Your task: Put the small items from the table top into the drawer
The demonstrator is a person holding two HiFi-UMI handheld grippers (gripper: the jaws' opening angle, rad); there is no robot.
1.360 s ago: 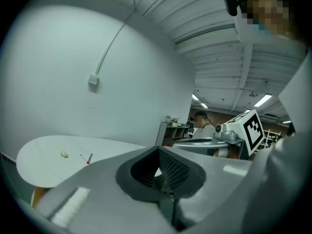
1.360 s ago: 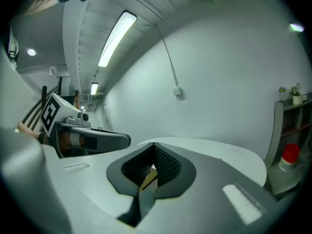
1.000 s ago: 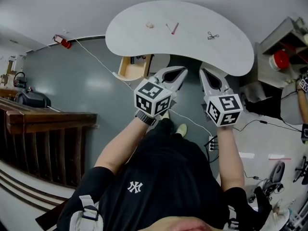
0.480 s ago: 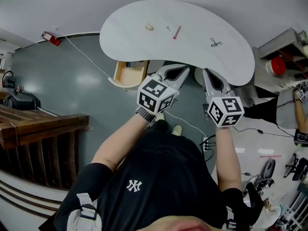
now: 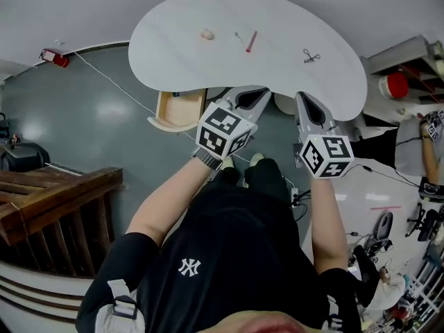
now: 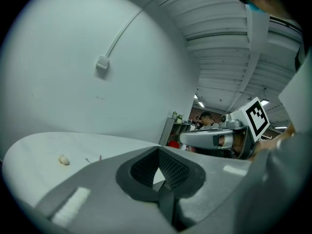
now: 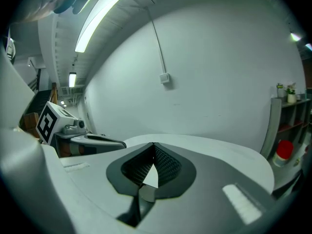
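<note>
Small items lie spread along the far half of the white desk (image 5: 173, 54). A beige lump (image 5: 207, 33) sits toward 11 o'clock. A thin red stick (image 5: 251, 41) is near 12 o'clock, with a tiny metal bit (image 5: 238, 37) just beside it at its 9 o'clock. A black wire clip (image 5: 309, 56) lies toward 2 o'clock, well apart from the rest.

All four look very light, so I judge that weight will not matter; their small size and the smooth top will. The lump is rounded and may be soft or crumbly, so a gentle pinch across its middle suits it. The stick looks stiff and could roll, so take it at mid-length with the pads across its width. The clip is wiry and lies flat, and its thicker body is the safest hold. The metal bit is too small to identify and would likely skid before a pinch bites.

An open wooden drawer (image 5: 179, 109) juts out under the desk edge at about 8 o'clock. Its visible floor looks bare, apart from a dark speck at the back that I cannot identify.

Left claw (image 5: 255, 97) and right claw (image 5: 304, 103) both hang at the near edge of the desk, around 6 o'clock. Each has its pads pressed together with nothing held.
</note>
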